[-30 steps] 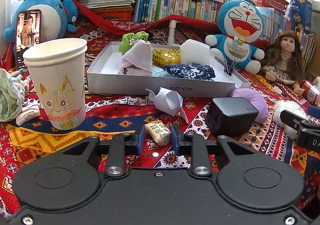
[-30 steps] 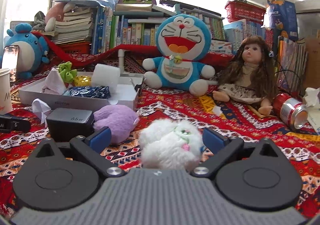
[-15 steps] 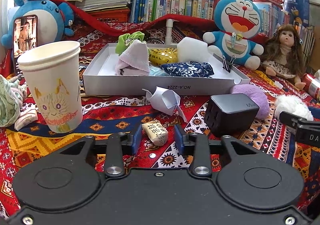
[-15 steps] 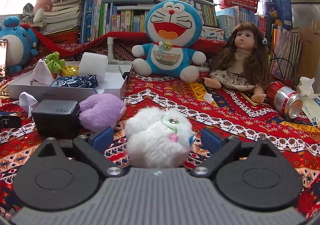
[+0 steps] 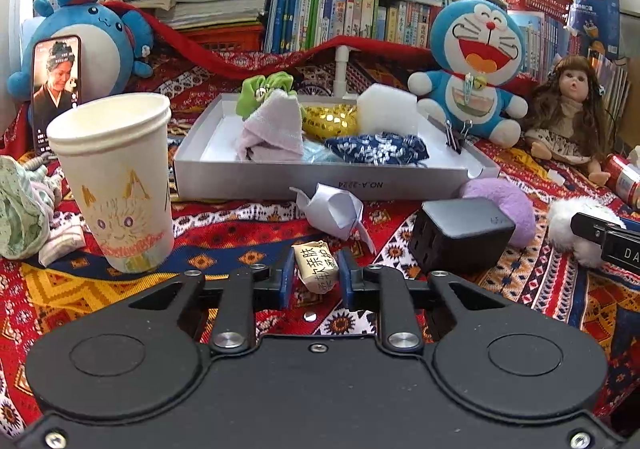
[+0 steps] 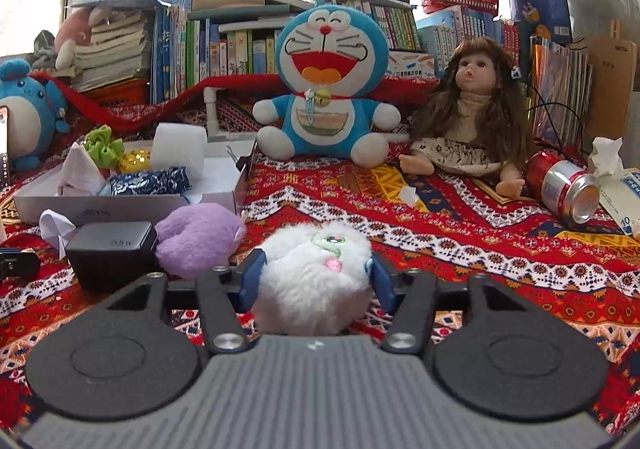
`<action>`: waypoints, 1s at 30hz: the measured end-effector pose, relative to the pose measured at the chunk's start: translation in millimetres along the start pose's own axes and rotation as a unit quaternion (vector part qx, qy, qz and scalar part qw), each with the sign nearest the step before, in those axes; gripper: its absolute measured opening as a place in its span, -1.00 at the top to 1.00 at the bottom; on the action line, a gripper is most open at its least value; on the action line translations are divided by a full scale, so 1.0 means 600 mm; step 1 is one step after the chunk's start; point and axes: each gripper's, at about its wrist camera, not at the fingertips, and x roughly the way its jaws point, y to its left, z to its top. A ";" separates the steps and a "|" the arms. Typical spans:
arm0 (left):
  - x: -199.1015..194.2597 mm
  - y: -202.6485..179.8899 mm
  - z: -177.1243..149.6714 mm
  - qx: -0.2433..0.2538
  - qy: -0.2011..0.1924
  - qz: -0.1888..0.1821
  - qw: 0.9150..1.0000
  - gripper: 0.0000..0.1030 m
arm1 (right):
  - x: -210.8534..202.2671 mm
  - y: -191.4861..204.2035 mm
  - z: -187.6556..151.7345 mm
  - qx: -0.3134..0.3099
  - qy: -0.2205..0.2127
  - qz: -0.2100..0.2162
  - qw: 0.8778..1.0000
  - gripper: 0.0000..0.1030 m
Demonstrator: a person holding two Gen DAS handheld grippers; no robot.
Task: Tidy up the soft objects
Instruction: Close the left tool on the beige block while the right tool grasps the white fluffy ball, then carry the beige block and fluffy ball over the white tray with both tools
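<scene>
My right gripper (image 6: 315, 274) is shut on a white fluffy plush ball (image 6: 314, 273), its blue pads pressing both sides. The ball also shows at the right edge of the left wrist view (image 5: 570, 223). My left gripper (image 5: 315, 276) stands open around a small wrapped candy (image 5: 316, 267) on the patterned cloth, with small gaps on both sides. A purple plush (image 6: 198, 237) lies beside a black charger (image 6: 110, 249). The white box (image 5: 280, 181) holds a pink cloth (image 5: 274, 129), a green scrunchie, a gold pouch, a white sponge (image 5: 386, 109) and a blue patterned pouch (image 5: 376, 147).
A paper cup (image 5: 116, 177) stands left of my left gripper. A folded paper piece (image 5: 334, 209) lies before the box. A Doraemon plush (image 6: 330, 85), a doll (image 6: 476, 109), a red can (image 6: 566, 189) and a tissue box stand behind and to the right. Books line the back.
My right gripper has closed its fingers onto the white plush ball. My left gripper has opened slightly around the candy and the view has shifted a little.
</scene>
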 end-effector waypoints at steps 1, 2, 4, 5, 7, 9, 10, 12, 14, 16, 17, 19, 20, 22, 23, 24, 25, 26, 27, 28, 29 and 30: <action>-0.003 0.000 0.002 0.000 -0.004 0.000 1.000 0.58 | -0.002 -0.001 0.002 0.003 -0.004 0.001 1.000 -0.14; -0.006 0.000 0.004 0.000 -0.008 0.000 1.000 0.58 | -0.004 -0.001 0.004 0.005 -0.007 0.001 1.000 -0.13; -0.011 0.001 0.011 0.000 -0.015 0.000 1.000 0.58 | -0.007 -0.002 0.009 0.009 -0.014 0.003 1.000 -0.12; -0.014 0.001 0.015 -0.001 -0.019 0.000 1.000 0.58 | -0.009 -0.002 0.012 0.009 -0.017 0.004 1.000 -0.11; -0.016 0.002 0.023 -0.002 -0.025 0.000 1.000 0.58 | -0.012 -0.001 0.017 0.010 -0.022 0.008 1.000 -0.11; -0.019 0.002 0.031 -0.002 -0.032 0.001 0.999 0.58 | -0.016 0.001 0.022 0.010 -0.029 0.011 0.999 -0.10; -0.020 0.002 0.034 -0.001 -0.035 0.002 0.999 0.58 | -0.017 0.002 0.025 0.009 -0.032 0.012 0.999 -0.09; -0.021 0.002 0.040 -0.001 -0.040 0.002 0.999 0.58 | -0.020 0.006 0.029 0.008 -0.038 0.014 0.999 -0.07; -0.021 0.002 0.045 -0.002 -0.044 0.002 0.999 0.58 | -0.022 0.008 0.032 0.007 -0.040 0.017 0.999 -0.04; -0.022 0.003 0.049 -0.003 -0.049 0.003 0.999 0.58 | -0.023 0.011 0.033 0.006 -0.041 0.019 0.999 -0.04; -0.023 0.003 0.051 -0.003 -0.051 0.004 0.999 0.58 | -0.022 0.012 0.034 0.004 -0.042 0.020 0.999 -0.04; -0.025 0.004 0.052 -0.002 -0.054 0.004 0.999 0.58 | -0.023 0.013 0.034 0.004 -0.043 0.022 0.999 -0.03; -0.026 0.004 0.052 -0.001 -0.055 0.004 0.998 0.58 | -0.024 0.013 0.035 0.004 -0.043 0.024 0.999 -0.03; -0.027 0.004 0.053 -0.001 -0.055 0.004 0.998 0.58 | -0.026 0.013 0.036 0.003 -0.045 0.024 0.999 -0.03; -0.027 0.003 0.053 -0.001 -0.055 0.004 0.998 0.58 | -0.027 0.012 0.037 0.004 -0.047 0.025 0.999 -0.03; -0.027 0.003 0.053 -0.001 -0.056 0.004 0.998 0.58 | -0.028 0.012 0.038 0.005 -0.048 0.025 0.999 -0.03; -0.027 0.003 0.054 -0.001 -0.056 0.004 0.998 0.58 | -0.029 0.011 0.039 0.006 -0.049 0.026 0.998 -0.03; -0.026 0.003 0.053 0.000 -0.056 0.004 0.998 0.58 | -0.030 0.010 0.040 0.008 -0.051 0.027 0.998 -0.03; -0.028 0.003 0.053 0.000 -0.057 0.004 0.998 0.58 | -0.030 0.010 0.041 0.009 -0.052 0.029 0.998 -0.03; -0.028 0.002 0.054 0.000 -0.057 0.003 0.998 0.58 | -0.031 0.009 0.043 0.011 -0.052 0.030 0.998 -0.03; -0.029 0.002 0.055 0.001 -0.058 0.003 0.998 0.58 | -0.031 0.009 0.045 0.012 -0.053 0.032 0.998 -0.03; -0.028 0.001 0.057 0.002 -0.058 0.002 0.998 0.58 | -0.031 0.008 0.047 0.014 -0.054 0.035 0.998 -0.03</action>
